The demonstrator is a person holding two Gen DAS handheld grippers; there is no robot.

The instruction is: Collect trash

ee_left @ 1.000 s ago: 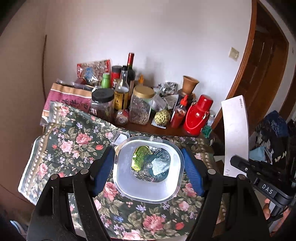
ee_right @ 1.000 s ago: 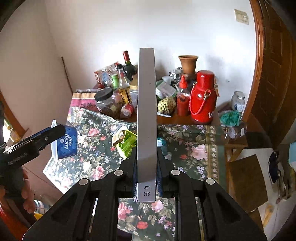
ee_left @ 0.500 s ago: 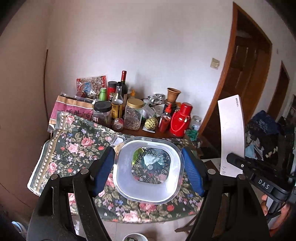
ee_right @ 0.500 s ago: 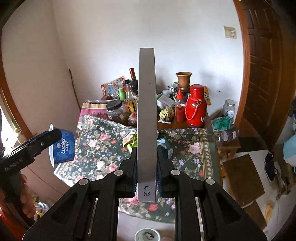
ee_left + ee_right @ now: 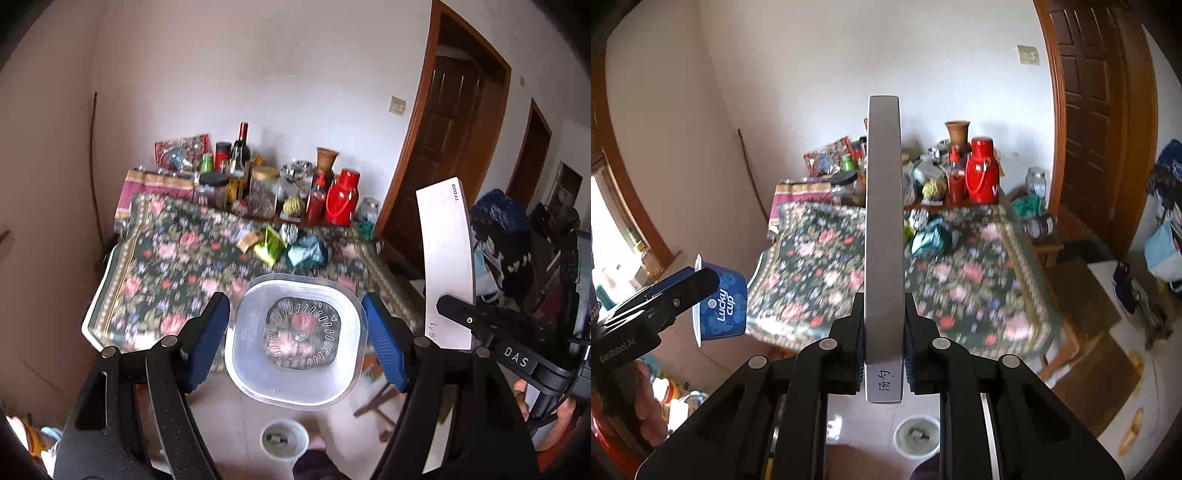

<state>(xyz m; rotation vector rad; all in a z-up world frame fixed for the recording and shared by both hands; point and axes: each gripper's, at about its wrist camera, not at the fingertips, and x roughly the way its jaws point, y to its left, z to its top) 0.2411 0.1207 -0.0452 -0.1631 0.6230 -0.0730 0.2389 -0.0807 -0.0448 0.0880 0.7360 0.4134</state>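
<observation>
My left gripper is shut on a blue "Lucky cup" plastic cup, seen from its open mouth; the right wrist view shows the cup from the side. My right gripper is shut on a long flat grey-white box, held edge-on; it also shows in the left wrist view. Both are held in the air in front of the flowered table. A white bin stands on the floor below; it also shows in the right wrist view. Wrappers and a teal bag lie on the table.
Bottles, jars and a red thermos crowd the table's far edge by the wall. A wooden door stands at the right. A stool with jars is right of the table. Mats and shoes lie on the floor.
Both grippers have pulled back and up from the table with their loads. The table looks smaller and farther, and the floor bin has come into view below.
</observation>
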